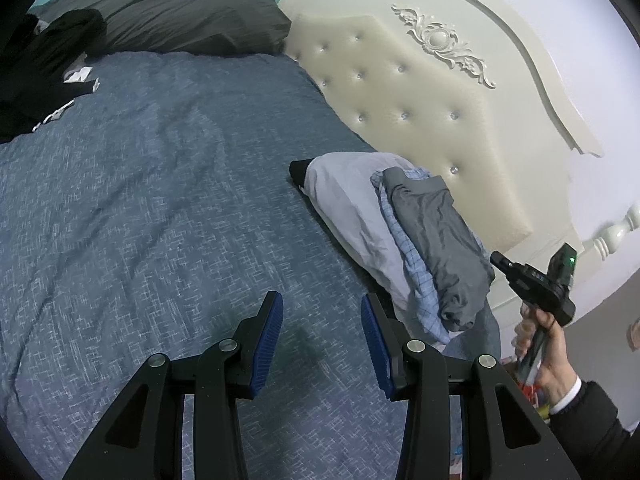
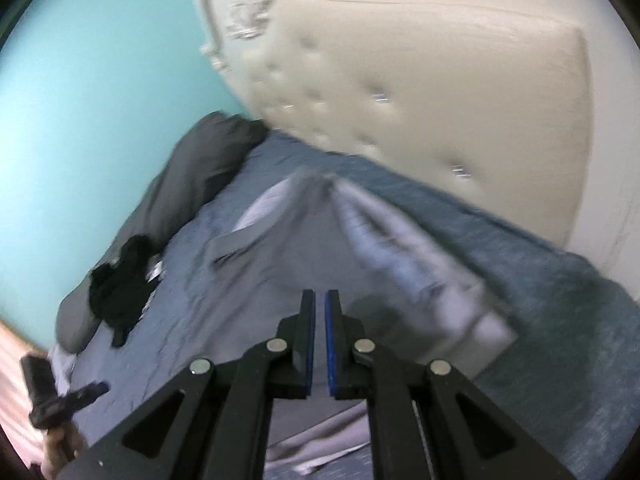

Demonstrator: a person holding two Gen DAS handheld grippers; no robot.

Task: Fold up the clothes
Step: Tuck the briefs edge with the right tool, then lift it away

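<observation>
My left gripper hangs open over the blue bedspread, with nothing between its blue pads. To its right, by the headboard, lies a stack of folded clothes: a pale garment at the bottom, a blue checked one in the middle, a grey one on top. In the right wrist view, which is blurred, my right gripper is shut with nothing between its pads. It hovers over the grey garment of that stack. A heap of black clothes lies unfolded at the far left of the bed.
A cream tufted headboard stands close behind the stack. A dark grey pillow lies along the teal wall. A person's hand in a dark sleeve holds the right tool off the bed's edge.
</observation>
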